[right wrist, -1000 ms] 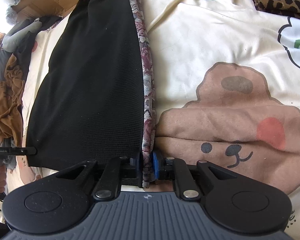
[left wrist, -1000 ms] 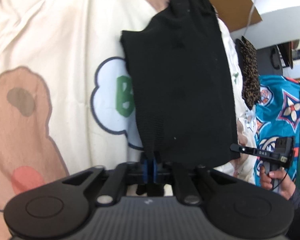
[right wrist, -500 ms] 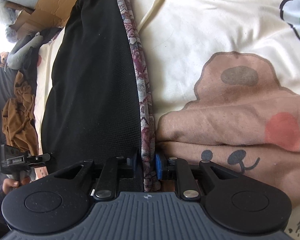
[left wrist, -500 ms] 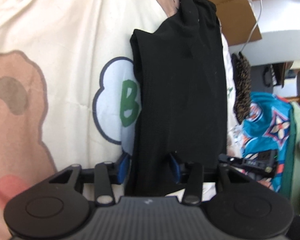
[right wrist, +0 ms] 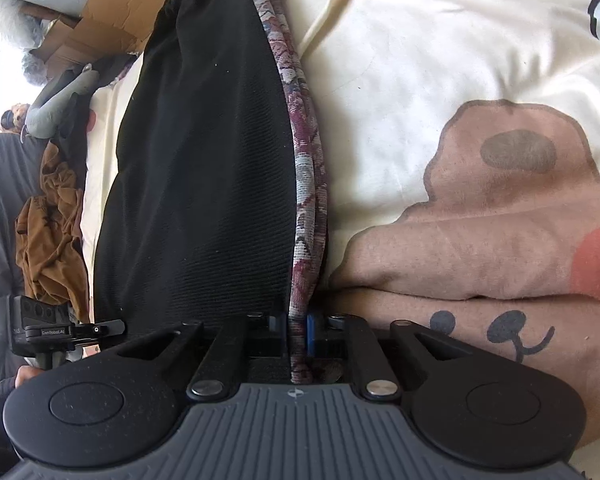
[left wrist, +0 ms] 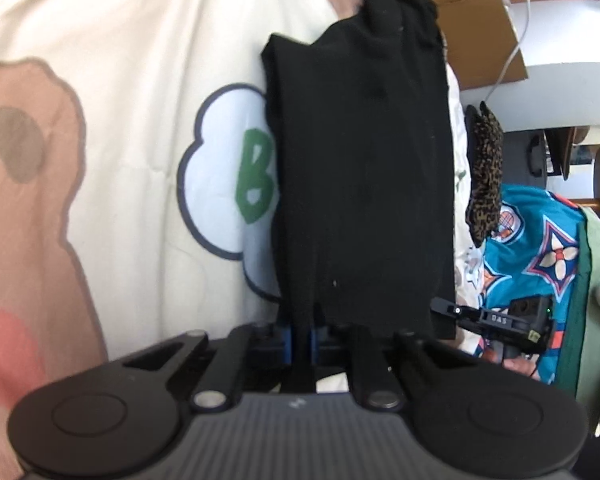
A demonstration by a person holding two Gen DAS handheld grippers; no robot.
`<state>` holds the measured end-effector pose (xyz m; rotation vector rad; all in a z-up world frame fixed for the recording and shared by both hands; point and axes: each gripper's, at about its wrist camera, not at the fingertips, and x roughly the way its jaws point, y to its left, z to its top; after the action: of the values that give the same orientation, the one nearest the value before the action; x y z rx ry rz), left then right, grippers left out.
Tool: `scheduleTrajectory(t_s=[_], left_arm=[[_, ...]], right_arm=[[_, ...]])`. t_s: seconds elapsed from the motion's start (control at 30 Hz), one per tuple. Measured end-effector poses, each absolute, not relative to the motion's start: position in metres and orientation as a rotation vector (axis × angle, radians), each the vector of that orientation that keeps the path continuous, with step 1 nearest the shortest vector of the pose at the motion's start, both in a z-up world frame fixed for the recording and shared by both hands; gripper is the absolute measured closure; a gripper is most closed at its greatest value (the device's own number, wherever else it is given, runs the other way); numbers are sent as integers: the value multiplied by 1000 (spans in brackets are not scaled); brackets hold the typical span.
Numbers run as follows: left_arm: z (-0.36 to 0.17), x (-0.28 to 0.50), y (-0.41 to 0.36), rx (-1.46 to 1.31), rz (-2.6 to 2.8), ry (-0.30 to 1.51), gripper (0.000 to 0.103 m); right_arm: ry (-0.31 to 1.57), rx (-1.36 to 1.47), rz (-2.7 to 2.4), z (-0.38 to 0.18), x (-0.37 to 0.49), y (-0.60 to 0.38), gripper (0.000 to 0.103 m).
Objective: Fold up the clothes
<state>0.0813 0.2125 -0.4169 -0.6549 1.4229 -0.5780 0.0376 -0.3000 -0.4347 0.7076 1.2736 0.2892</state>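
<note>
Garment (left wrist: 364, 184): black, fine ribbed weave; one edge (right wrist: 306, 168) carries a maroon, grey and white woven pattern.
Bedsheet (left wrist: 148, 60): cream, printed with tan-pink bear shapes (right wrist: 500, 216) having a grey-brown patch, coral cheek spot and dark navy eyes and mouth; also a white cloud (left wrist: 220, 184) outlined in dark grey with a green letter.
Cloth (left wrist: 486, 176): leopard print, brown and black.
Cloth (left wrist: 540, 256): teal with red, white and blue star motifs.
Cloth (right wrist: 52, 232): plain ochre brown.
Box (left wrist: 480, 36): brown cardboard.
Hand-held gripper pads (left wrist: 286, 346): blue; bodies black and grey.

Bright daylight, blown out at upper left of the right view; fisheye-bent edges, left view motion-blurred.
</note>
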Motion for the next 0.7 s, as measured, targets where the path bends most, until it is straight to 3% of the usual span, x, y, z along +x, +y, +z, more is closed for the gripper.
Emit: scheduleTrajectory(t_s=[0.7], left_arm=[[-320,60,214,-532,-544,1393,100]], right_arm=[[1291,576,351,-346,19,-291,101]])
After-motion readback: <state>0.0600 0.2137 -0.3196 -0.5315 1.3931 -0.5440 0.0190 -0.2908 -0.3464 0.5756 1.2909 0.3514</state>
